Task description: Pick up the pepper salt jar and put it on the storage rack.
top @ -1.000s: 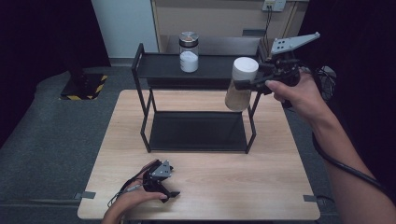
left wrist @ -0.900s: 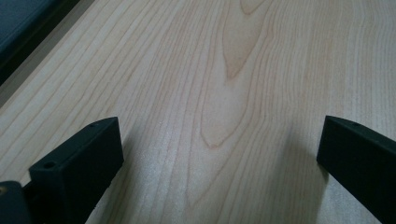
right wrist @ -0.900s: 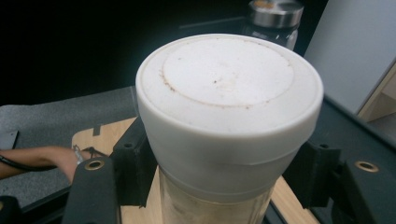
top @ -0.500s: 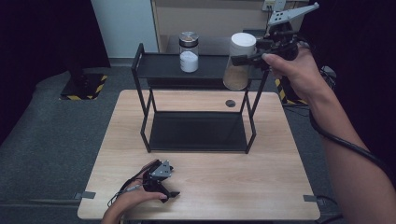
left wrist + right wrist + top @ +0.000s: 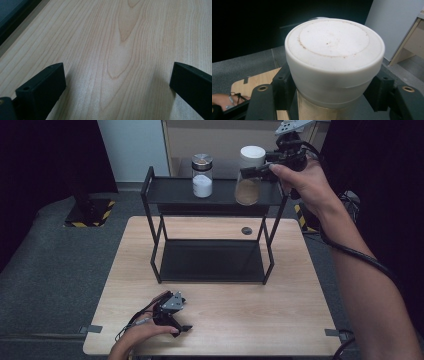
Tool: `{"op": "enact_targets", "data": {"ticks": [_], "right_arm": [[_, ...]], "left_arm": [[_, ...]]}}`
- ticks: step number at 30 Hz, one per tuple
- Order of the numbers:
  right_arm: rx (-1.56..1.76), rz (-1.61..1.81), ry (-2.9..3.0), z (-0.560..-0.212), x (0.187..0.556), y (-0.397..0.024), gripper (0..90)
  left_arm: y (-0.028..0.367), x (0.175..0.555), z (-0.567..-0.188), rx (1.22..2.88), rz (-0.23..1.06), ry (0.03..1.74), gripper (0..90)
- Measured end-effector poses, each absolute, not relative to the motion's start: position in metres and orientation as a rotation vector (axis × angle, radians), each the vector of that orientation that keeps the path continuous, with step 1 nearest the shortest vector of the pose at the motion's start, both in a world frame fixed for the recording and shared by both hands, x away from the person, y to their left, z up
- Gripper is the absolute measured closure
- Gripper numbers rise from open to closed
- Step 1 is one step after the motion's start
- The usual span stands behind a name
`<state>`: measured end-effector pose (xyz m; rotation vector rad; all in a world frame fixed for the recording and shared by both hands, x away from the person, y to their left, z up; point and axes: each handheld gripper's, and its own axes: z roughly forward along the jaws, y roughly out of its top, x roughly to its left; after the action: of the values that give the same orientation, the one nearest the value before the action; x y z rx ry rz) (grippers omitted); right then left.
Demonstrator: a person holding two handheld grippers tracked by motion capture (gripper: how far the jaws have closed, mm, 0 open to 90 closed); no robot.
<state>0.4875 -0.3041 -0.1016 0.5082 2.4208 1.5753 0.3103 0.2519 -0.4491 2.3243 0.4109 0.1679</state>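
Nearest to the person, at the front edge of the pale wooden worktop (image 5: 300, 320), the left hand (image 5: 137, 334) rests with the left gripper (image 5: 172, 312) lying low on the wood. Its jaws are spread wide, with bare wood grain between them and nothing gripped.

Farther back, in the middle of the worktop, stands a black two-level metal rack (image 5: 212, 240). Its lower shelf is a dark flat panel close to the wood. A small dark round spot (image 5: 246, 230) sits on the worktop just behind the rack's right side.

On the rack's top shelf, left of centre, stands a clear glass jar with a silver lid (image 5: 202, 175), half filled with white powder. It stands upright and apart from the other jar.

Farthest back and to the right, the right hand (image 5: 305, 182) holds the right gripper (image 5: 260, 169) level above the top shelf's right end. Its jaws pinch the white-lidded jar (image 5: 250, 172) from both sides, just under the broad white lid. The jar holds a brown powder in its lower part. It stands upright, its long axis vertical, lid up and base down, over the right part of the top shelf. Whether its base touches the shelf cannot be told. The rack's right rear post stands just beside it.

Beyond the worktop lie grey floor, a pale wall panel and a wooden cabinet.
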Motion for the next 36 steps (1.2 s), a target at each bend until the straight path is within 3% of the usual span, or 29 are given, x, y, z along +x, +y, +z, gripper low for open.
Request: {"op": "enact_targets", "data": {"ticks": [18, 36], "right_arm": [[0.585, 1.532, 2.421, -0.109, 0.518, -0.286, 36.0], [0.579, 1.537, 2.387, -0.120, 0.513, -0.285, 35.8]], "left_arm": [[0.253, 0.312, -0.449, 2.325, 0.162, 0.399, 0.0], [0.253, 0.312, -0.449, 2.326, 0.161, 0.396, 0.0]]}}
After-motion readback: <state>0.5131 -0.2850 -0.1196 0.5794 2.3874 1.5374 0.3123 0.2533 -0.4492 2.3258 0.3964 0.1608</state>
